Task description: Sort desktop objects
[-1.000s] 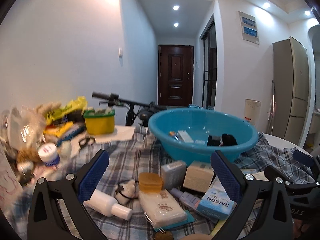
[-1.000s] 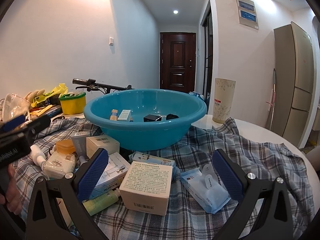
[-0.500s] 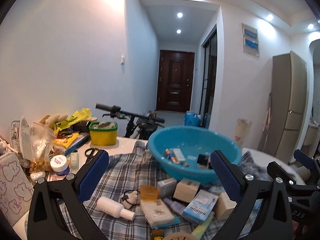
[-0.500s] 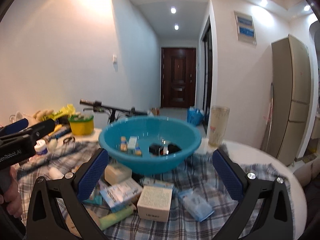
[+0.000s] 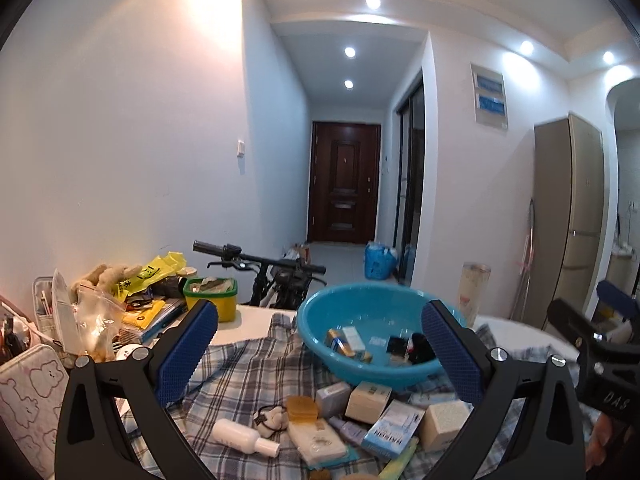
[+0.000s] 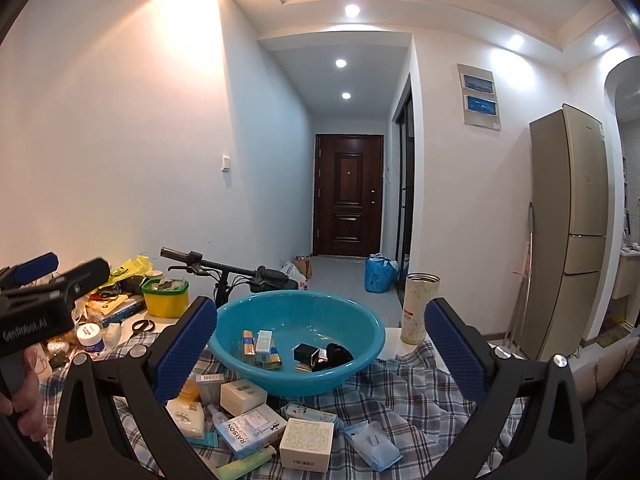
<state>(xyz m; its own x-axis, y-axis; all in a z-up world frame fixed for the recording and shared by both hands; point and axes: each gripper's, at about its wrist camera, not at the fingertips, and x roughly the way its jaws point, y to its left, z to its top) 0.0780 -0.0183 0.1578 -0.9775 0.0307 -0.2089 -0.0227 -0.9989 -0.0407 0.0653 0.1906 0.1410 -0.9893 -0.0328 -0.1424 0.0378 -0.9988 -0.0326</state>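
Observation:
A blue basin [image 5: 376, 312] [image 6: 296, 376] stands on the plaid cloth [image 5: 248, 368] [image 6: 408, 392] with a few small boxes and dark items inside. Before it lie several boxes [image 5: 368, 398] [image 6: 306, 442], a white bottle [image 5: 240, 436], a tissue pack [image 5: 316, 438] and a wipes pack [image 6: 374, 438]. My left gripper [image 5: 318, 354] is open and empty, held high and back from the pile. My right gripper [image 6: 320, 350] is also open and empty, raised above the table. Each gripper appears at the edge of the other's view.
At the left sit a yellow tub [image 5: 210, 296], scissors [image 6: 143, 325], a white jar [image 6: 91, 337], bags and a bear-print pouch [image 5: 28, 396]. A tall cup [image 6: 420, 308] stands right of the basin. A bicycle handlebar [image 6: 224, 268] is behind the table; a fridge [image 6: 568, 256] at right.
Both grippers have risen and pulled back from the table, so the basin and the pile look smaller and lower. Both stayed open and empty.

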